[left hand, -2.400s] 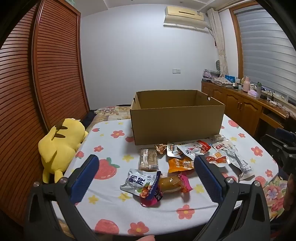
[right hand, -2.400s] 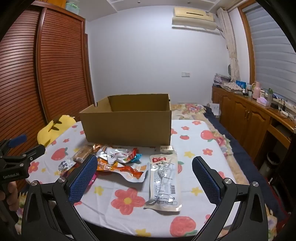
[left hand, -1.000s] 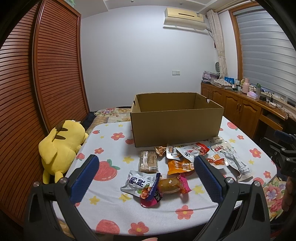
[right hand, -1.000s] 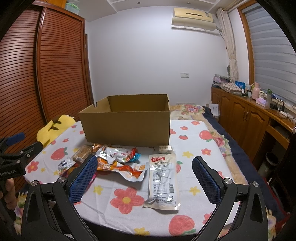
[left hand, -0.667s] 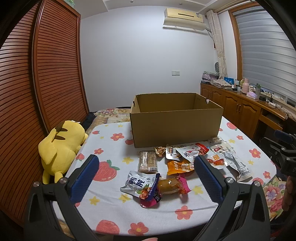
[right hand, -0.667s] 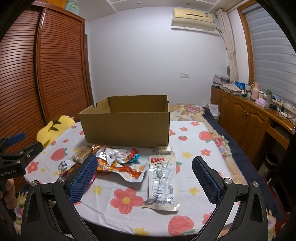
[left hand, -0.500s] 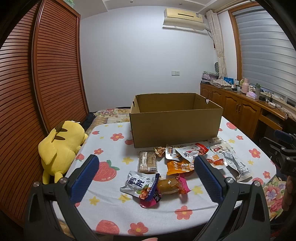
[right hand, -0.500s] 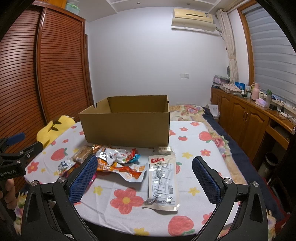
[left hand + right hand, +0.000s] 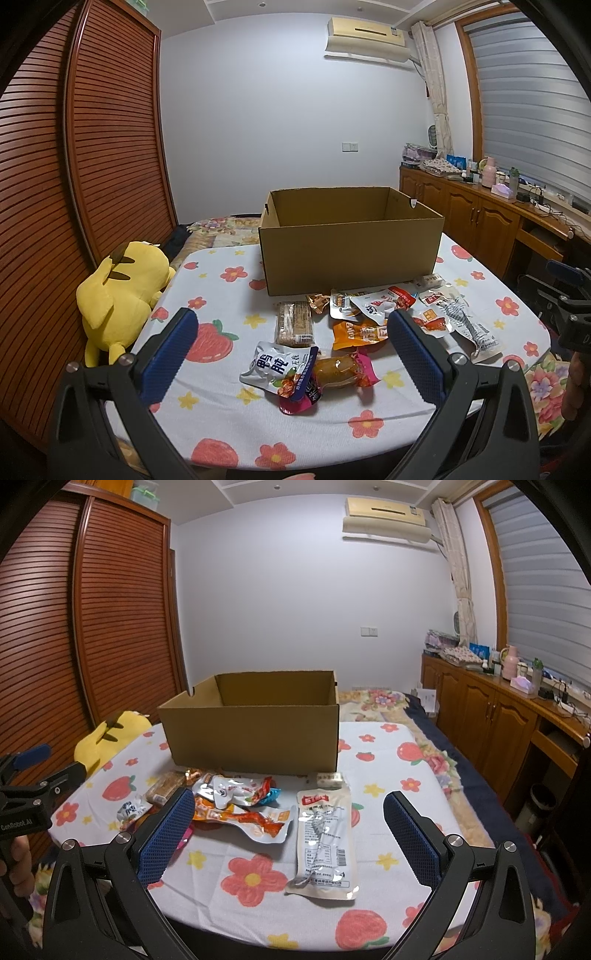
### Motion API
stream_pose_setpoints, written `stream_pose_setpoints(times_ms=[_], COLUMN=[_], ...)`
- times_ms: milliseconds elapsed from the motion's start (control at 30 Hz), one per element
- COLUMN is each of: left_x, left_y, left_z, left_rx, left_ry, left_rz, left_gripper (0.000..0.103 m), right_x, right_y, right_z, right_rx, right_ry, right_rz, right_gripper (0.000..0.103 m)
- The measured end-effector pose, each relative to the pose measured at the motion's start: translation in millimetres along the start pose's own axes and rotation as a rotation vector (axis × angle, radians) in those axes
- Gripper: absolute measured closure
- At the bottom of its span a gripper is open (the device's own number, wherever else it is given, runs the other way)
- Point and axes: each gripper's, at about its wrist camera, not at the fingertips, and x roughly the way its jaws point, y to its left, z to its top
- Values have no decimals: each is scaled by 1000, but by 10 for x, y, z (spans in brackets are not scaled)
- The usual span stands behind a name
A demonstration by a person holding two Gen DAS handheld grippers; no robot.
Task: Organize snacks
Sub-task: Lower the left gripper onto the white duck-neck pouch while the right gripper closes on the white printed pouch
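Observation:
An open cardboard box (image 9: 351, 254) (image 9: 255, 734) stands on the flowered tablecloth. Several snack packets lie in front of it: a white-and-blue pouch (image 9: 277, 365), a brown cracker pack (image 9: 294, 322), an orange pouch (image 9: 356, 334), and a long clear pouch with a red label (image 9: 325, 830). An orange-red pouch (image 9: 251, 818) lies left of that long pouch. My left gripper (image 9: 291, 354) hovers open over the near table edge, above the white-and-blue pouch. Over the near edge too, my right gripper (image 9: 288, 830) is open, just left of the long pouch. Both hold nothing.
A yellow plush toy (image 9: 122, 291) sits at the table's left edge. Slatted wooden wardrobe doors (image 9: 92, 147) line the left wall. A wooden sideboard (image 9: 498, 716) with bottles runs along the right wall. A flowered bed (image 9: 388, 701) lies beyond the box.
Both cameras have risen and tipped slightly over 2.4 s, so the box and snacks sit a little lower in view. Nothing on the table has moved.

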Motion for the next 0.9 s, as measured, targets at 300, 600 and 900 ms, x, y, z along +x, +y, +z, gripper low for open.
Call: stream_pose_setpoints(times_ms=[300, 600, 900], left_x=[77, 467, 754], left_y=[-9, 104, 291], left_z=[-66, -317, -462], left_rx=[-4, -30, -62], left_ry=[26, 111, 183], left_rz=[-4, -6, -21], left_gripper=[0, 0, 0], right_x=[24, 329, 687], right_y=[-25, -189, -329], right_z=[-9, -165, -369], right_rx=[-3, -13, -31], right_ry=[12, 83, 185], right_rz=[3, 11, 31], right_gripper=[0, 0, 0])
